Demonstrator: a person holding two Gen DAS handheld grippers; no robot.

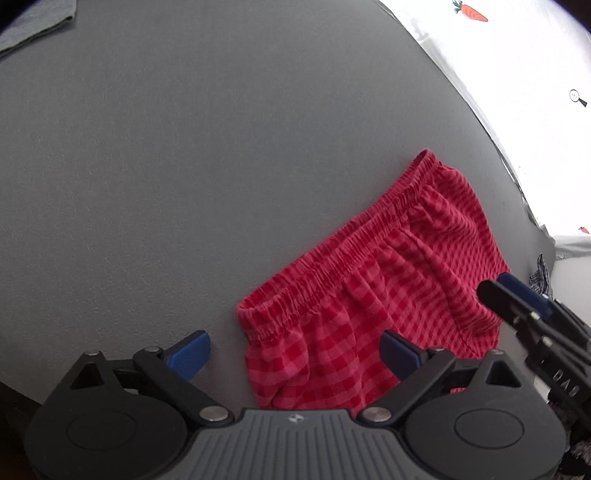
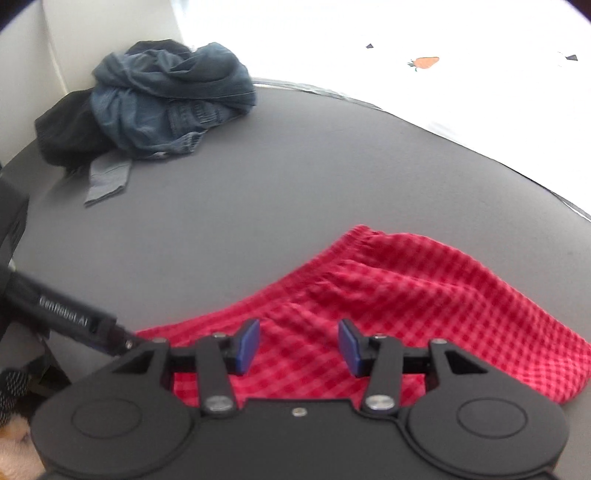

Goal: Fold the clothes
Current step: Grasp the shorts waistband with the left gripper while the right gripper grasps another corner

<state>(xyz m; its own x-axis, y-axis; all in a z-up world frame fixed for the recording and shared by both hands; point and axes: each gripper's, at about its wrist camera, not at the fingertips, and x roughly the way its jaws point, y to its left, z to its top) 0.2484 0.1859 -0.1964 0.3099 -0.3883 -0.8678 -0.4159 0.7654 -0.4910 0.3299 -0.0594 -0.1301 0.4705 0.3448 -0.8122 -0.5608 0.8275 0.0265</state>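
Red checked shorts (image 1: 384, 288) with an elastic waistband lie flat on the grey table (image 1: 184, 166); they also show in the right wrist view (image 2: 406, 295). My left gripper (image 1: 295, 356) is open and empty, its jaws wide apart, hovering over the shorts' near waistband corner. My right gripper (image 2: 299, 347) is open and empty just above the shorts' near edge. The right gripper's tip (image 1: 517, 295) shows in the left wrist view at the shorts' right edge. The left gripper's body (image 2: 74, 321) shows at the left of the right wrist view.
A crumpled pile of blue denim (image 2: 170, 99) and a dark garment (image 2: 66, 129) sits at the table's far left corner. A grey cloth (image 1: 33, 22) lies at the far edge. A white sheet with carrot prints (image 1: 517, 74) lies beyond the table.
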